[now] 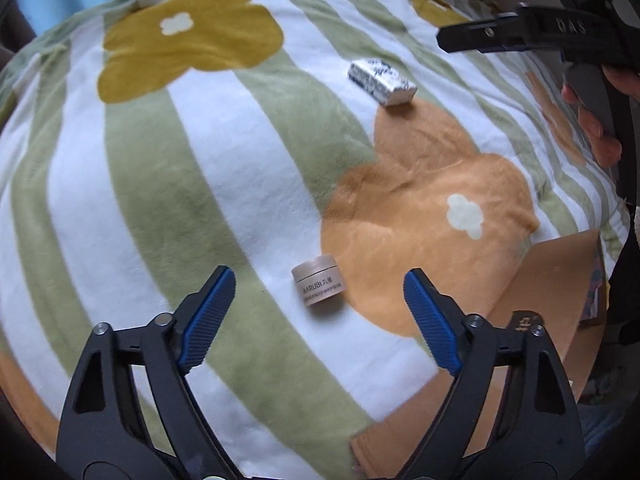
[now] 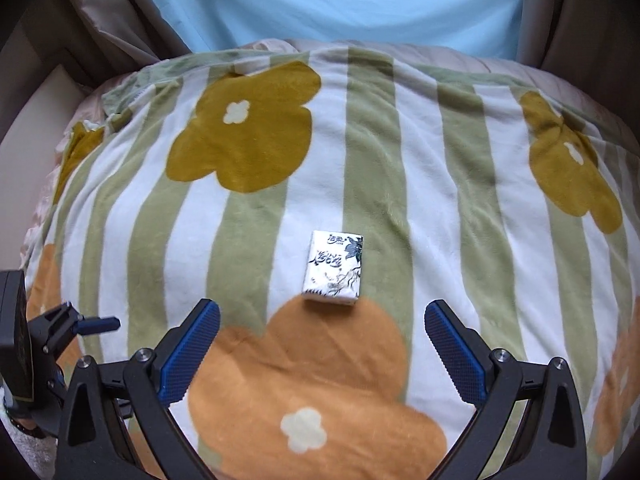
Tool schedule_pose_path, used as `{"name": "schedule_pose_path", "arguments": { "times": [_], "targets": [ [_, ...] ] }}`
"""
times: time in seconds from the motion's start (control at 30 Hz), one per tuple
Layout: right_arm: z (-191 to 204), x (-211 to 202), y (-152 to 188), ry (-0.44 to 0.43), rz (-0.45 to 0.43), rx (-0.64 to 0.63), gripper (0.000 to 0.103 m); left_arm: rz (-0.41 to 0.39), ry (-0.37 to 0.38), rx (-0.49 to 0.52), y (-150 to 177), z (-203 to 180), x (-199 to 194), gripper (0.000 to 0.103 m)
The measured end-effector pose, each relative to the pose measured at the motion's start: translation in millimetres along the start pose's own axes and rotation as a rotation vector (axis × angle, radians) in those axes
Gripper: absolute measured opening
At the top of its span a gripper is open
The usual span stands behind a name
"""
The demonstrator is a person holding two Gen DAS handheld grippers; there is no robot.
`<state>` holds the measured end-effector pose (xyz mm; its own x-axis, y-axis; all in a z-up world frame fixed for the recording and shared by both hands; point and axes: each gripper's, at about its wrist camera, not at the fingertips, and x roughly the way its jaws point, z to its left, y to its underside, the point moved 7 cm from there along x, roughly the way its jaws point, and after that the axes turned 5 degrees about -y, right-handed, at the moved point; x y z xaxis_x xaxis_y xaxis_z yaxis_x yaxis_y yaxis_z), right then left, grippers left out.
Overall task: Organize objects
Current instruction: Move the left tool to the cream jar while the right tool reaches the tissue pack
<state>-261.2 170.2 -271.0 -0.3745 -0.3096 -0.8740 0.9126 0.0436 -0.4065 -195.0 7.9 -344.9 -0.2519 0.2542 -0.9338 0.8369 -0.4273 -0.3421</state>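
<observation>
A small beige cosmetic jar (image 1: 319,285) with dark lettering lies on the striped flower blanket (image 1: 168,184). My left gripper (image 1: 320,288) is open, and the jar sits in the gap between its blue pads without touching either. A white tissue pack (image 1: 382,80) with a blue print lies farther off on the blanket. In the right wrist view that tissue pack (image 2: 335,267) rests just ahead of my right gripper (image 2: 322,322), which is open and holds nothing. The right gripper's black finger (image 1: 480,36) also shows at the top right of the left wrist view.
A brown cardboard box (image 1: 552,280) lies at the blanket's right edge. A person's hand (image 1: 592,120) holds the right tool. Behind the blanket are a person's light blue shirt (image 2: 328,0) and beige curtains (image 2: 120,20). The left tool (image 2: 48,340) shows at the right wrist view's left edge.
</observation>
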Motion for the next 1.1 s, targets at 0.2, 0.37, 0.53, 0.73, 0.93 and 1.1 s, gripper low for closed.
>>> {"name": "schedule_pose_path", "arguments": {
  "times": [0.2, 0.37, 0.53, 0.73, 0.93, 1.1],
  "targets": [
    [-12, 44, 3, -0.001, 0.048, 0.038, 0.096, 0.021, 0.026, -0.012, 6, 5, 31, 0.07],
    [-14, 66, 8, 0.002, 0.073, 0.037, 0.085, 0.029, 0.043, -0.014, 11, 6, 43, 0.069],
    [-19, 80, 4, -0.012, 0.085, 0.067, 0.072, 0.03, 0.07, -0.026, 11, 6, 49, 0.053],
    [-23, 90, 2, -0.023, 0.105, 0.091, 0.058, 0.03, 0.067, -0.021, 11, 5, 52, 0.042],
    [-25, 92, 6, -0.016, 0.114, 0.08, 0.043, 0.032, 0.085, -0.018, 11, 6, 49, 0.038],
    [-25, 86, 7, -0.007, 0.103, 0.071, 0.043, 0.009, 0.092, -0.015, 8, 9, 38, 0.037]
  ]
}}
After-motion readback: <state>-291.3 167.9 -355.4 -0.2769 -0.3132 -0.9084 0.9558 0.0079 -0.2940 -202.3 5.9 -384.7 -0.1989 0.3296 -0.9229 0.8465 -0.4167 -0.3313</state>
